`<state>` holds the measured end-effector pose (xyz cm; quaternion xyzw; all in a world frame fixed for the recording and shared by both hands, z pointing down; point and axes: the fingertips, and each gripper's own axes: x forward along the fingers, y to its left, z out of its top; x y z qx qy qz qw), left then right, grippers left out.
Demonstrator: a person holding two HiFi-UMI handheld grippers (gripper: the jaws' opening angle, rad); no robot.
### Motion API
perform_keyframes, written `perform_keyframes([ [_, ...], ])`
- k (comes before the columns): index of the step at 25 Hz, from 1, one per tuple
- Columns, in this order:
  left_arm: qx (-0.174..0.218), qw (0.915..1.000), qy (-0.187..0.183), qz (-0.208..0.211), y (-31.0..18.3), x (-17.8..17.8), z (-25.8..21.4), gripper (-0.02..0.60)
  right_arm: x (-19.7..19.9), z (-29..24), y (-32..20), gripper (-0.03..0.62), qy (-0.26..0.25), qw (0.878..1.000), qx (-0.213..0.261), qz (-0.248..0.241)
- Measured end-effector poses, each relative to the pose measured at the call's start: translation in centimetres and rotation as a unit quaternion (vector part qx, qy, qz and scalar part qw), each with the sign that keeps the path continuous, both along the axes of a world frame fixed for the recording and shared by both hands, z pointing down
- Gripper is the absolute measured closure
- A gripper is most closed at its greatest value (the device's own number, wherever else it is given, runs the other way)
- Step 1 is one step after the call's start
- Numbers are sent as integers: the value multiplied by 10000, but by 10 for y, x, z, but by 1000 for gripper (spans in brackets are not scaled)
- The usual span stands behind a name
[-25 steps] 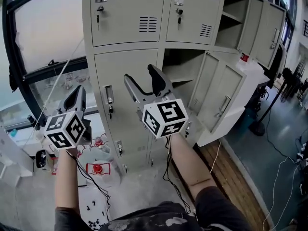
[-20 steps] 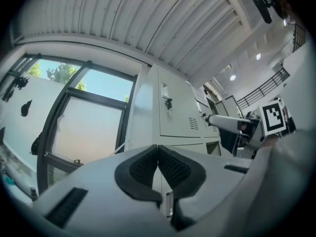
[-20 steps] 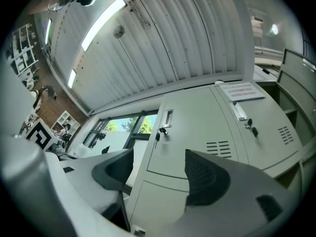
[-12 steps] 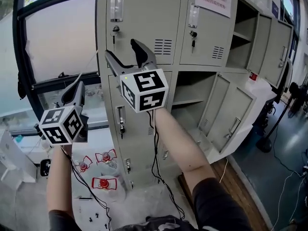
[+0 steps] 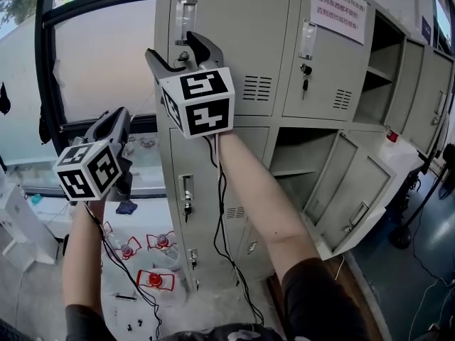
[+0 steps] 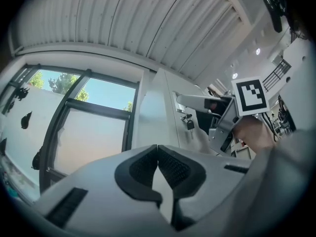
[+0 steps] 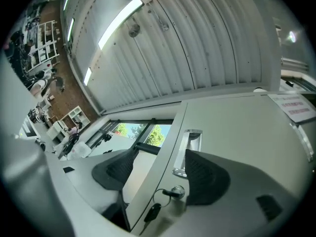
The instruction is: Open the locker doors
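Observation:
A bank of grey lockers [image 5: 242,20] fills the head view. Its upper left door [image 5: 234,48] is closed, with a recessed handle [image 5: 186,16] and a keyed lock [image 5: 183,55] near its left edge. My right gripper [image 5: 180,50] is raised to that edge and stands open, one finger on each side of the door's edge and the handle [image 7: 190,149] and the key [image 7: 170,192] just ahead of the jaws. My left gripper [image 5: 118,118] hangs lower left, shut and empty, away from the lockers; its pads [image 6: 170,168] meet.
The lower left door [image 5: 206,190] and the upper second door [image 5: 327,55] are closed. A lower door [image 5: 355,187] to the right hangs open, and further compartments on the right are open too. A window [image 5: 99,55] lies left. Red items [image 5: 153,279] and cables litter the floor.
My right gripper has risen from the lower row to the upper left door's handle edge. The view has tilted upward. My left gripper has stayed about where it was.

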<state>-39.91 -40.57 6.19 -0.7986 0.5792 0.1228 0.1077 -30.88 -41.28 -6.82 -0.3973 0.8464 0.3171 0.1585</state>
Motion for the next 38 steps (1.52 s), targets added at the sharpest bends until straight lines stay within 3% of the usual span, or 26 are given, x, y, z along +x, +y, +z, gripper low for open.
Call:
perform_keyframes([
  [8,145,9996,-111,-201,-9,8,-18,572,-5,-25,-31,279,-199,9964,-769,-285],
  [13,160,9998,46,-106,-16,11,-17,572,-11,-32,-37,281,-336,9943,-1015,11],
  [19,146,9997,97,152,-21,5,-10,572,-16,-39,-40,279,-638,9930,-837,544],
  [29,73,9970,199,743,-22,-13,-2,572,-17,-34,-26,281,-510,9924,-954,579],
  [33,63,9952,276,942,-18,-11,-1,572,-10,-34,-14,283,-512,9904,-941,875],
  [35,132,9941,259,1045,-12,-7,-5,572,-4,-35,-9,309,-553,9877,-956,1108],
  [38,271,9922,187,1201,0,4,-11,572,8,-36,-3,412,-612,9825,-900,1513],
])
